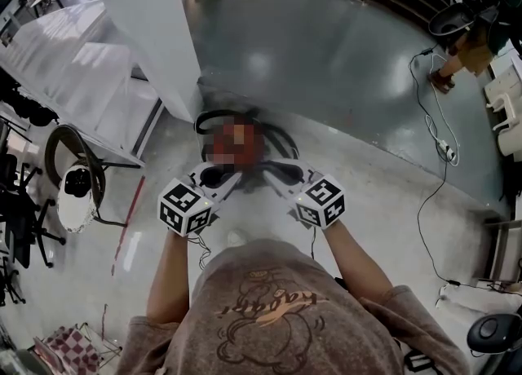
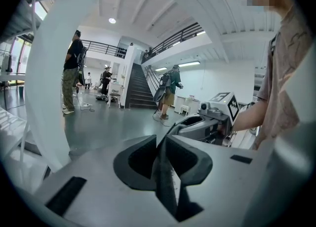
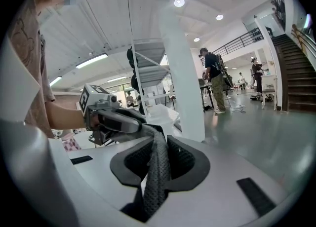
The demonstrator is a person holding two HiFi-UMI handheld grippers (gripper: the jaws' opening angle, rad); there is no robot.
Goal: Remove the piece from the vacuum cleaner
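Left gripper (image 1: 222,176): jaws drawn nearly together, clamped on a dark mesh strip (image 3: 157,171).

Right gripper (image 1: 277,174): jaws likewise nearly together, clamped on the same strip. In both gripper views the strip runs from one gripper's pads across to the other's.

The strip is held above the floor (image 1: 342,63), just on the near side of the vacuum cleaner (image 1: 245,129). Whether it is still attached to the cleaner cannot be told.

The red-bodied cleaner stands on the floor beside a white pillar (image 1: 151,31), with its black hose (image 1: 214,115) looped over it.

A cable (image 1: 440,145) lies well to the right.
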